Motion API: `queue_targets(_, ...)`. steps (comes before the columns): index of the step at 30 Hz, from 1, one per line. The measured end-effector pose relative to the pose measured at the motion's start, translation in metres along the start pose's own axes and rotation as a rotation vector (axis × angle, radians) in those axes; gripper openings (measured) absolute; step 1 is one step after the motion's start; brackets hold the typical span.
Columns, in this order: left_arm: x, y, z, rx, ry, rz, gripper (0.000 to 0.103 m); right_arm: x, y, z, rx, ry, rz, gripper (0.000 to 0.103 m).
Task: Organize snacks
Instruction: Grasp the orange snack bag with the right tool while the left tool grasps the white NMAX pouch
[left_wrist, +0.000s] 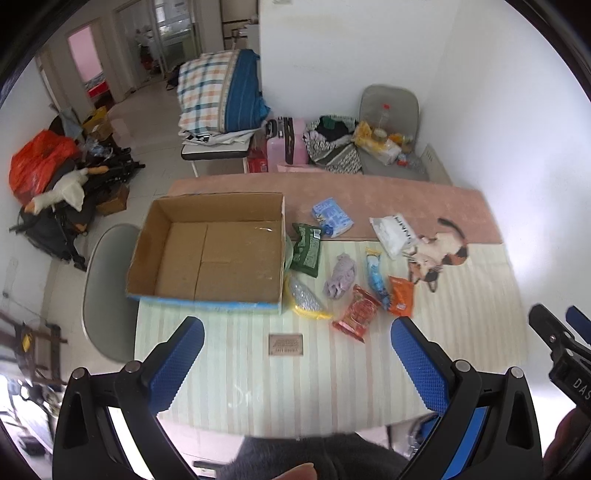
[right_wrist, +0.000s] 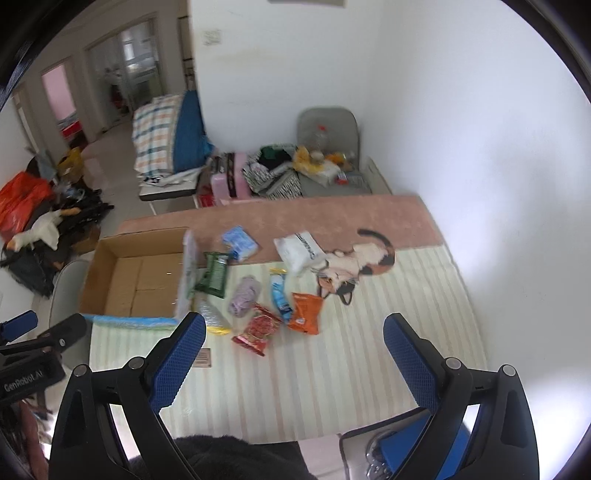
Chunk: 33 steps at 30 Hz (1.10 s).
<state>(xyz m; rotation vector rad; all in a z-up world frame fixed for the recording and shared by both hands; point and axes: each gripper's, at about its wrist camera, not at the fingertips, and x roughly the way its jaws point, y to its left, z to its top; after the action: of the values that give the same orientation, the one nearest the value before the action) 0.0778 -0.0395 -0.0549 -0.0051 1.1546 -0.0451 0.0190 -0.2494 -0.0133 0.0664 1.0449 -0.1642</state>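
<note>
**Grippers poised over scattered snacks, box waiting empty**

Grippers come first in both wrist views. The left gripper hangs above the near edge of the table with its blue-padded fingers spread wide and nothing between them; the right gripper is the same, wide apart and empty-handed. Both seem held back and high so that the whole spread can be surveyed before a first pick is chosen.

Just beyond the left gripper lies a small brown label on the striped cloth, apart from everything else. Past it the snacks sit in a loose cluster to the right of the box: a red packet nearest, an orange packet just beside it, a slim blue packet touching or nearly touching the orange one, a lilac bundle, and a yellow-edged clear bag right against the box corner. Farther on, a dark green packet leans by the box wall, then a pale blue pack and a white bag lie on the pink strip, near the printed cat.

The cardboard box stands open-topped at the table's left with nothing in it, its mouth facing up, a likely home for the packets. None is inside, so the sorting looks not yet begun. The red packet, nearest and lying flat, looks the easiest start.

Beyond the table are a chair piled with things and folded bedding.
</note>
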Motion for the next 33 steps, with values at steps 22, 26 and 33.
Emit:
queue_targets(22, 0.307, -0.154, 0.096, 0.488, 0.302, 0.147, 0.089, 0.462, -0.065, -0.028, 0.193, 0.705, 0.164, 0.086)
queue_targets(26, 0.329, -0.179, 0.114, 0.573, 0.325, 0.123, 0.089, 0.479, -0.062, -0.042, 0.203, 0.751, 0.177, 0.061)
queue_targets(33, 0.385, -0.257, 0.142, 0.799, 0.384, 0.074, 0.09, 0.476, -0.113, -0.037, 0.267, 0.695, 0.114, 0.045)
